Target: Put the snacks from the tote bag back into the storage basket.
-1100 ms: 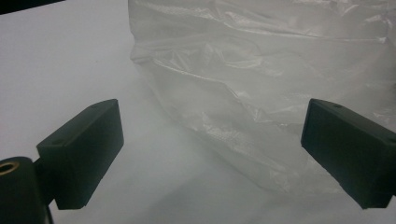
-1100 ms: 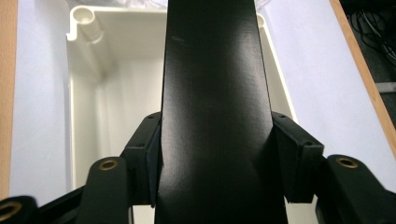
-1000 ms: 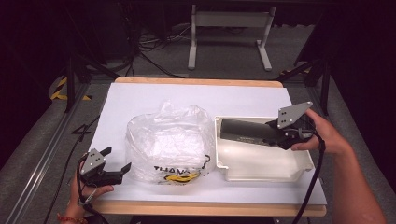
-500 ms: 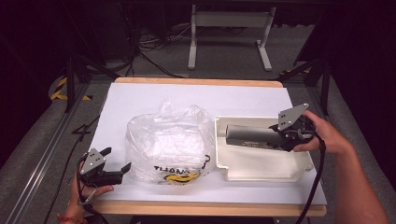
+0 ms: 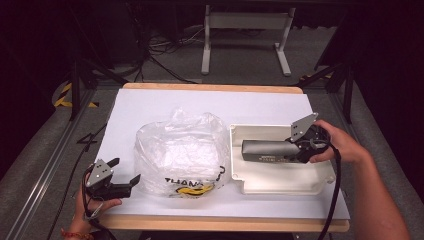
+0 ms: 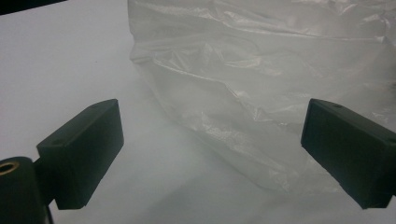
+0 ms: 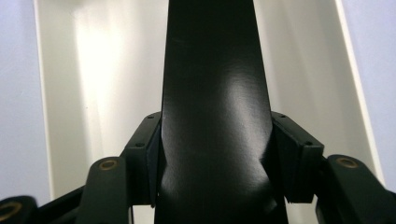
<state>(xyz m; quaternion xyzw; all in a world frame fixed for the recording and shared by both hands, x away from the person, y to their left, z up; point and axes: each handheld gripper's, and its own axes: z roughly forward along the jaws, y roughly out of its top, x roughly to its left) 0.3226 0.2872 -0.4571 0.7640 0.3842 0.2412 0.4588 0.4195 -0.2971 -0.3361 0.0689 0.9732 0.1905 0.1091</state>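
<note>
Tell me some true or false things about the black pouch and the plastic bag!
1. The right gripper squeezes the black pouch between its fingers. True.
2. The black pouch is over the white tray. True.
3. The left gripper holds the plastic bag. False: its fingers stand wide apart, and the bag only lies in front of them.
4. The plastic bag lies inside the white tray. False: it sits on the white table sheet, to the left of the tray.

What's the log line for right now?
right gripper: shut on dark pouch | over white tray | left gripper: open, beside plastic bag
</note>
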